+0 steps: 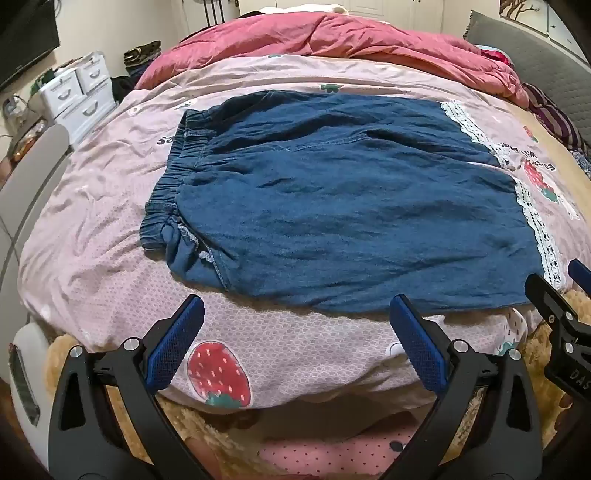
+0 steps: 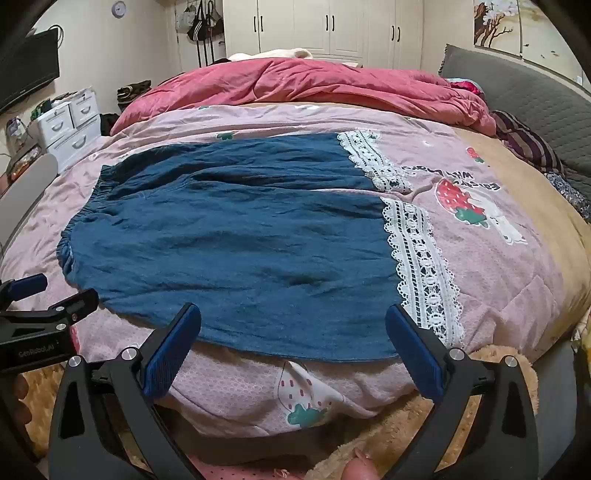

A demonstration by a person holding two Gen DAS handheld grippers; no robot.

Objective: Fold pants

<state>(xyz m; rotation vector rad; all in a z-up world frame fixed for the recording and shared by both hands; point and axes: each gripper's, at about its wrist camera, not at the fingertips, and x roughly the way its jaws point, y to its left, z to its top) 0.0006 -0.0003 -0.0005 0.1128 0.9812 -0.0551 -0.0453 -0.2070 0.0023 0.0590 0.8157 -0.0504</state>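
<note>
Right wrist view: my right gripper (image 2: 293, 325) and left gripper (image 1: 297, 317) gape empty beside the pants (image 2: 229, 236); pinching one layer could bunch them.

This is a bedroom in a home, with a big bed (image 2: 535, 236) under a pink strawberry blanket (image 2: 480, 258), a red quilt (image 2: 314, 81), white closet doors (image 2: 314, 26), and little white drawers (image 2: 70, 125).
</note>
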